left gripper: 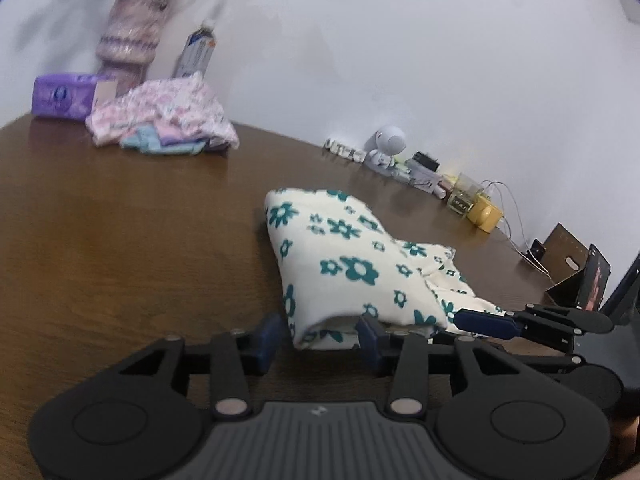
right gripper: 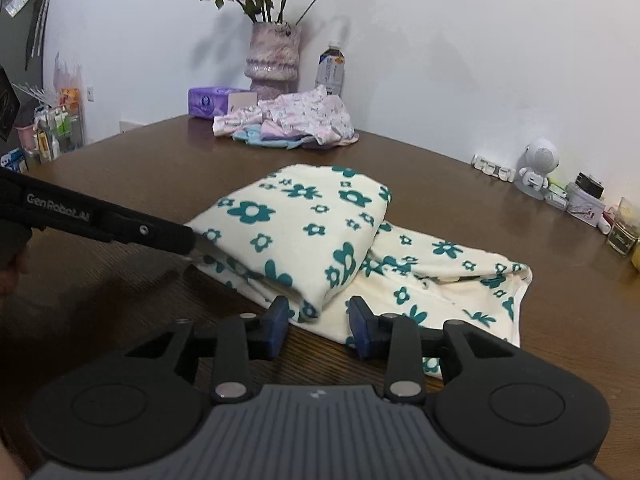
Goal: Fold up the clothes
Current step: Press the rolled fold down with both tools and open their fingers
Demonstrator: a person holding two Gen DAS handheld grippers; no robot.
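Both jaws part-spread, pinching nothing. Left gripper [left gripper: 318,338] straddling near fold of floral garment [left gripper: 352,264], pads clear. Right gripper [right gripper: 318,322] likewise at near edge. Garment folded mid-table [right gripper: 120,160].

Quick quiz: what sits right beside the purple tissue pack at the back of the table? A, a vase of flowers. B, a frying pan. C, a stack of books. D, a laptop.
A: the vase of flowers stands just next to the purple tissue pack, behind the pile of pink clothes.
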